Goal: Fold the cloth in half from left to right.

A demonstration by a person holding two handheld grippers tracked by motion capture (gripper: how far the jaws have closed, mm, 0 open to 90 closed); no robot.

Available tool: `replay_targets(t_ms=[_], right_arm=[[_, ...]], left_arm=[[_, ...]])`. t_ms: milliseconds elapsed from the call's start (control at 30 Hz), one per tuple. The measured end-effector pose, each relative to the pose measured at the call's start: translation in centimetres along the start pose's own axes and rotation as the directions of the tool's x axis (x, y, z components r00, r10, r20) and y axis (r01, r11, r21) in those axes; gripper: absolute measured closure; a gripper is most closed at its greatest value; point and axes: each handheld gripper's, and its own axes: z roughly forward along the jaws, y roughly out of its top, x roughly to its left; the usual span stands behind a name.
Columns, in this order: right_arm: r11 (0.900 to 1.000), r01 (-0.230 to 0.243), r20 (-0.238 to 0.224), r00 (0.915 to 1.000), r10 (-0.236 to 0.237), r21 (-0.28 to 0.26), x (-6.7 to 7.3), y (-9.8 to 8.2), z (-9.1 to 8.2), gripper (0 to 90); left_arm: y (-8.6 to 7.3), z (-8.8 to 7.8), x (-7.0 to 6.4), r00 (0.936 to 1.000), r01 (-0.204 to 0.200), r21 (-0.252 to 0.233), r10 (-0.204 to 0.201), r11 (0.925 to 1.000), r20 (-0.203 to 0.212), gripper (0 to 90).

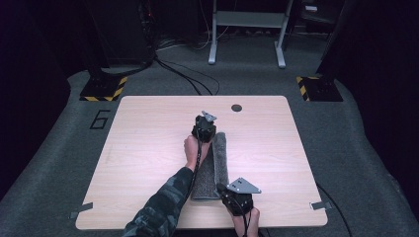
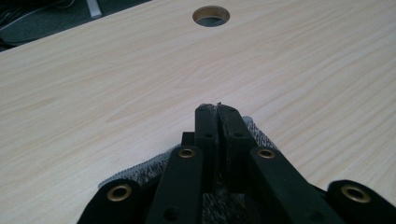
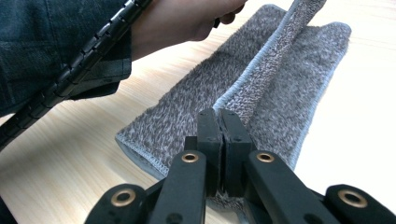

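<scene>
Lying lengthwise near the middle of the table (image 1: 148, 148), the grey towel (image 1: 212, 170) is folded into a narrow strip. The left gripper (image 1: 204, 129) pinches its far end — jaws clenched on a thin edge of cloth. The right gripper (image 1: 232, 193) grips the near end the same way, jaws clamped on a raised fold of towel — that edge runs up between both grippers.

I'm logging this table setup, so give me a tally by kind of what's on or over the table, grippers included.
Grey towel: 1
Grippers: 2, the left gripper and the right gripper, each shut on an edge of the towel
Round hole in the table: 1
Total: 4
</scene>
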Motion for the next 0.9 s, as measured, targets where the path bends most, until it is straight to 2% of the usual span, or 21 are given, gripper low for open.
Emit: replay_targets(t_ms=[67, 133, 167, 200, 233, 267, 333, 400, 433, 467, 500, 533, 667, 900], right_arm=[[1.0, -0.009, 0.003, 1.0, 0.009, 0.003, -0.1, -0.1, 0.0, 88.0], [1.0, -0.001, 0.009, 1.0, 0.001, 0.012, -0.3, -0.3, 0.0, 87.4], [1.0, -0.005, 0.016, 0.9999, 0.005, 0.016, -0.3, -0.3, 0.0, 87.0], [1.0, 0.0, 0.023, 0.9997, -0.001, 0.025, -0.4, -0.5, -0.1, 85.9], [0.999, -0.003, 0.034, 0.9994, 0.001, 0.036, -0.7, -0.8, -0.1, 83.6], [0.999, -0.003, 0.034, 0.9994, 0.001, 0.036, -0.7, -0.8, -0.1, 83.6], [0.999, -0.011, 0.055, 0.9985, 0.008, 0.049, -1.4, -1.3, -0.4, 79.0], [0.998, -0.016, 0.06, 0.9981, 0.013, 0.054, -1.6, -1.5, -0.5, 77.8], [0.998, -0.026, 0.074, 0.997, 0.021, 0.064, -2.2, -1.9, -1.0, 75.1], [0.998, -0.026, 0.074, 0.997, 0.021, 0.064, -2.2, -1.9, -1.0, 75.1], [0.997, -0.045, 0.086, 0.9956, 0.039, 0.068, -2.7, -2.2, -1.3, 73.6], [0.997, -0.045, 0.086, 0.9956, 0.039, 0.068, -2.7, -2.2, -1.3, 73.6], [0.996, -0.064, 0.098, 0.9935, 0.057, 0.068, -3.6, -2.4, -1.7, 72.2], [0.997, -0.059, 0.093, 0.9942, 0.054, 0.056, -3.4, -1.6, -1.5, 68.5]], left_arm=[[-0.1, 0.2, -0.1, 1.0, 0.002, 0.001, -0.002, 1.0, 0.0, 82.6], [-0.1, 0.3, -0.1, 1.0, 0.005, 0.01, -0.005, 0.9999, 0.003, 69.9], [-0.2, 0.4, 0.0, 0.9999, 0.014, 0.022, -0.014, 0.9997, 0.007, 69.9], [-0.2, 0.3, 0.1, 0.9999, 0.012, 0.021, -0.012, 0.9997, 0.008, 63.6], [-0.2, 0.2, 0.3, 0.9996, 0.022, 0.028, -0.022, 0.9994, 0.015, 51.8], [-0.2, 0.1, 0.4, 0.9991, 0.035, 0.023, -0.036, 0.9991, 0.023, 51.8], [-0.3, -0.4, 0.8, 0.999, 0.036, 0.016, -0.036, 0.9992, 0.025, 42.9], [-0.4, -0.6, 1.0, 0.9991, 0.035, 0.015, -0.035, 0.9993, 0.024, 39.5], [-0.5, -0.9, 1.4, 0.9992, 0.033, 0.018, -0.034, 0.9993, 0.023, 37.6], [-0.6, -1.1, 1.7, 0.999, 0.041, 0.009, -0.041, 0.9991, 0.018, 37.6], [-0.9, -1.5, 2.3, 0.9992, 0.036, 0.013, -0.036, 0.9993, 0.017, 34.5], [-0.9, -1.5, 2.3, 0.9992, 0.036, 0.013, -0.036, 0.9993, 0.017, 33.5], [-1.3, -2.0, 3.2, 0.9981, 0.059, -0.006, -0.059, 0.9982, 0.019, 29.5], [-0.9, -2.9, 3.3, 0.9986, 0.05, -0.037, -0.049, 0.9981, 0.021, 25.1]])
